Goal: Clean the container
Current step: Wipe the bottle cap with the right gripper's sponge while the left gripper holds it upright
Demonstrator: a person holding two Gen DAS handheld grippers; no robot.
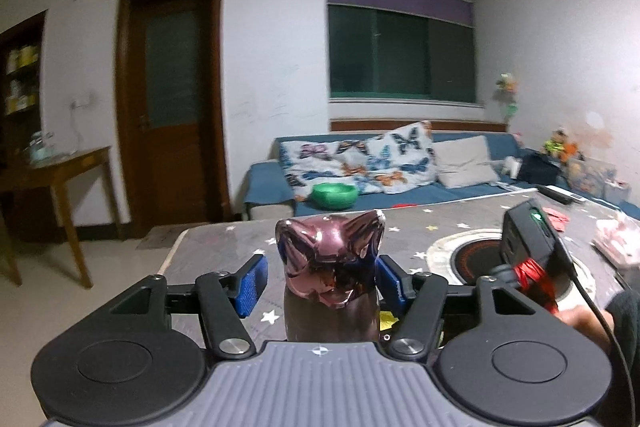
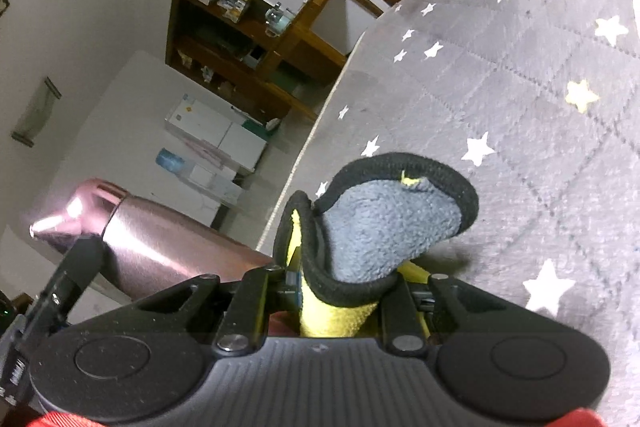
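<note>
A glossy pink metal bottle (image 1: pixel 332 267) with a moulded lid stands upright on the star-patterned table between the blue pads of my left gripper (image 1: pixel 320 283). The left pad (image 1: pixel 252 283) stands well clear of the bottle and the right pad (image 1: pixel 390 281) is close against its side, so the jaws are open. In the right wrist view the bottle (image 2: pixel 160 239) shows at the left, past the table edge. My right gripper (image 2: pixel 340 287) is shut on a folded grey and yellow cloth (image 2: pixel 380 223) with black edging, which hides its fingertips and hangs just over the table.
The grey starred table cover (image 1: pixel 224 247) fills the foreground, with a round hob ring (image 1: pixel 460 251) set into it. The right gripper's black body (image 1: pixel 528 239) and a hand (image 1: pixel 580 315) are at the right. A blue sofa, a green bowl (image 1: pixel 334 194) and a door lie beyond.
</note>
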